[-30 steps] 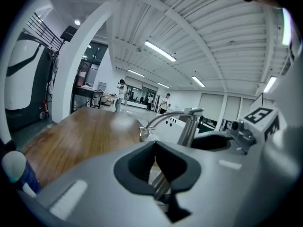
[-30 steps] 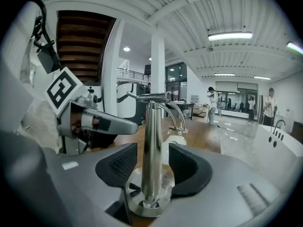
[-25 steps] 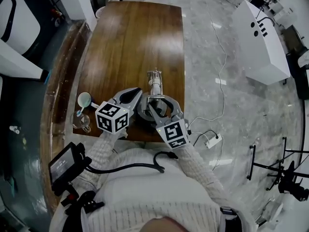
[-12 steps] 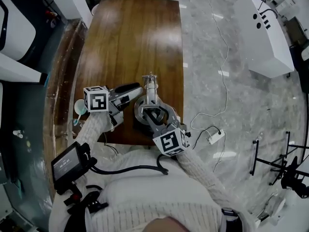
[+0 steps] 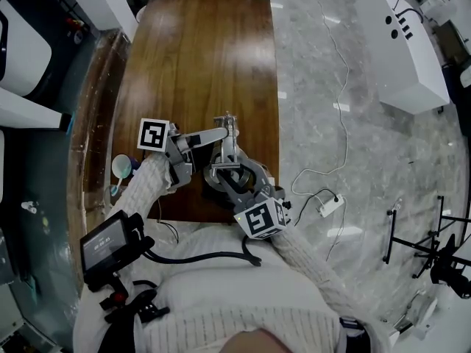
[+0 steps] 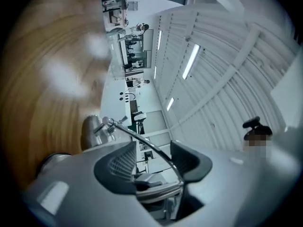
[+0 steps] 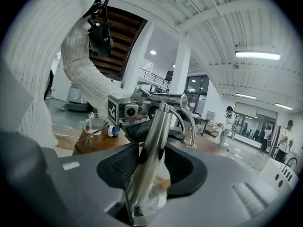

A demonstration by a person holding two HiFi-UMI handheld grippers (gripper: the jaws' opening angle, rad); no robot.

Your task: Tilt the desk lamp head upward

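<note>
Desk lamp: stands on the desk close to its near edge, right of middle; round base flat, steel post leaning. Right gripper: clamped on the post low down, both pads against the metal. Left gripper: reaches in from the left at the lamp's top, jaws opening; only the lamp's thin curved rod runs between the pads, neither pressing on it, so released. Glass mug near the desk's near left corner, well apart from the lamp
</note>
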